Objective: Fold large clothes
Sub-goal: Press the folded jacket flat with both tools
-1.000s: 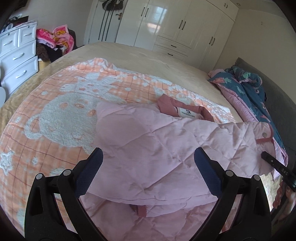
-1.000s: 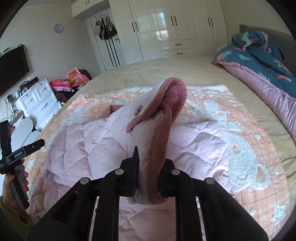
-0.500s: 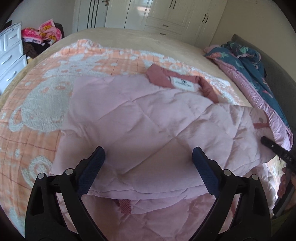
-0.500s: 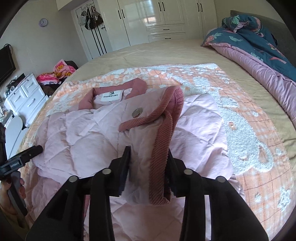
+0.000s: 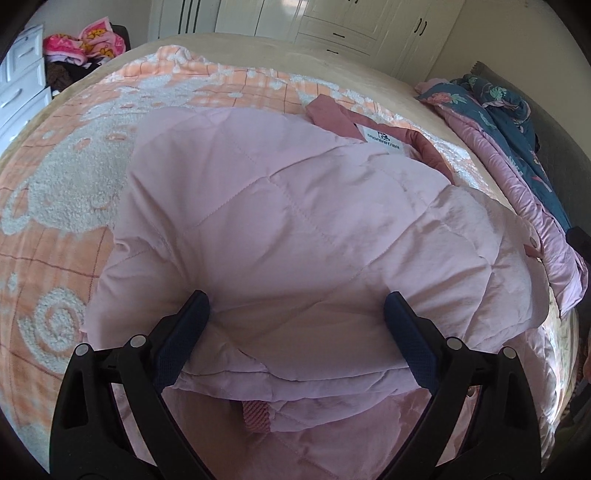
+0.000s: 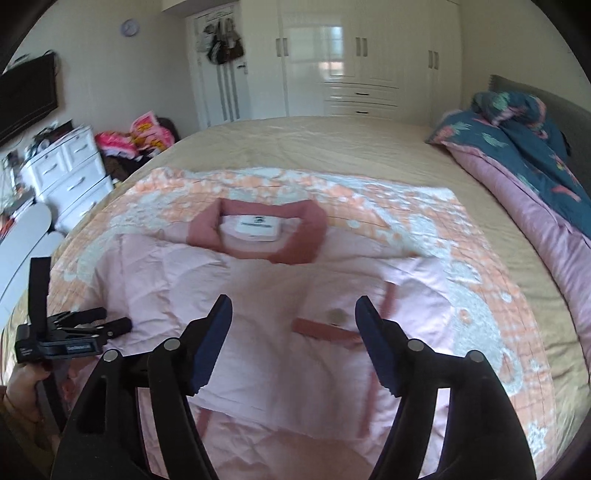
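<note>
Right wrist view: right gripper (image 6: 293,341) fingers now apart, jacket (image 6: 280,295) cuff released.

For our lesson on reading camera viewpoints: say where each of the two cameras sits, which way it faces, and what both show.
Left wrist: on the left gripper, looking along its open fingers across the pink quilted jacket toward the wardrobe.
Right wrist: on the right gripper, fingers open, above the jacket's hem, facing its collar label and the wardrobe; the person's hand with the left gripper shows at lower left.
Shared: jacket, label, orange bear blanket, floral duvet.
</note>
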`<state>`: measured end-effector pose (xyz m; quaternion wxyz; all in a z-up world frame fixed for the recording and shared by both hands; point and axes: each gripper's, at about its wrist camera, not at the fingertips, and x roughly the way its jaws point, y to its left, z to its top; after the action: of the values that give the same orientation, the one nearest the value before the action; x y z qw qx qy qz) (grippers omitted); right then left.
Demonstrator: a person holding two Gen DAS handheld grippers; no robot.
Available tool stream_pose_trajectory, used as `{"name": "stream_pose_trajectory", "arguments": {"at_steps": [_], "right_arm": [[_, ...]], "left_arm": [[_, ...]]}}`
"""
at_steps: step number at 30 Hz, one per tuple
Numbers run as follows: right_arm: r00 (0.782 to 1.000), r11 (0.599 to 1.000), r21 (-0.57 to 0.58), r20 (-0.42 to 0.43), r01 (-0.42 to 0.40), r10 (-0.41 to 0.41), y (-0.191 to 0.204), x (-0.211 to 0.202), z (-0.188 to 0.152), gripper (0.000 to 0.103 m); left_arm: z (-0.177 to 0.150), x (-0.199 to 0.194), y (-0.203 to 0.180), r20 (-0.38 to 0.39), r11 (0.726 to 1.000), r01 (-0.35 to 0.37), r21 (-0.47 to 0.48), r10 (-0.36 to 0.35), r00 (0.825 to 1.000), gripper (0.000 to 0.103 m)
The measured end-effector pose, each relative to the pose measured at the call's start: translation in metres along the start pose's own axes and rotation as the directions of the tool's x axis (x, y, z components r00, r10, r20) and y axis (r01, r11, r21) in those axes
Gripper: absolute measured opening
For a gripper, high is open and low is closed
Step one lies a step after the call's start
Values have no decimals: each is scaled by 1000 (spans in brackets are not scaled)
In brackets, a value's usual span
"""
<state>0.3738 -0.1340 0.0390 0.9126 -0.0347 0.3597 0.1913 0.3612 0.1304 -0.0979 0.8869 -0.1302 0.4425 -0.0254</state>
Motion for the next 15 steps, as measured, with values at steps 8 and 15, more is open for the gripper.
{"name": "stream_pose_trajectory", "arguments": {"at_steps": [8, 15], "right_arm": [[993, 997, -51, -110, -53, 47, 40, 43, 3, 70], [974, 998, 35, -220, -52, 58, 35, 83, -23, 81]], "left_arm": [[1, -1, 0, -1, 1000, 4, -3, -4, 1000, 89], [1, -3, -2, -8, 1000, -2, 4, 2, 1000, 89]]}}
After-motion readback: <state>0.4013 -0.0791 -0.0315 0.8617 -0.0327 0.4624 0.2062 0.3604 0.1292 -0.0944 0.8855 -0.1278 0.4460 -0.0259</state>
